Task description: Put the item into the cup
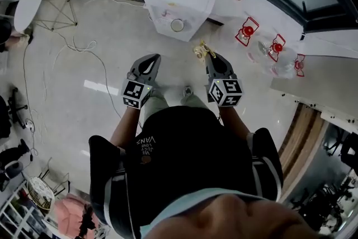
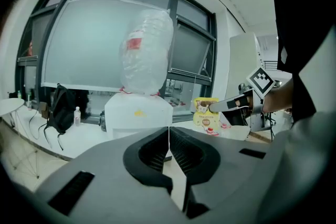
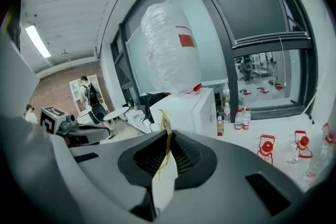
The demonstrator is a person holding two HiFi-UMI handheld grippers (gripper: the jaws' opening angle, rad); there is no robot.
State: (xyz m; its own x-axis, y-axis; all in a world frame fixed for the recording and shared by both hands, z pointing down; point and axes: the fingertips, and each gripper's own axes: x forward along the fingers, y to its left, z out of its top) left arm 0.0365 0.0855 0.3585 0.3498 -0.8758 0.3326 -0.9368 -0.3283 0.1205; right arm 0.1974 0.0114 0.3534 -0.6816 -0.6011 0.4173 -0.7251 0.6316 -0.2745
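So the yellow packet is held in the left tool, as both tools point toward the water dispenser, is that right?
Not quite: the yellow packet is held in the right tool, pinched between its jaws, as the right gripper view shows. The left tool is shut on nothing. Both tools do point toward the water dispenser.

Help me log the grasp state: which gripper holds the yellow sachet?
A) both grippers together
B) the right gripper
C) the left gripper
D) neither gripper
B: the yellow sachet is pinched between the jaws of the right gripper, while the left gripper is shut with nothing in it.
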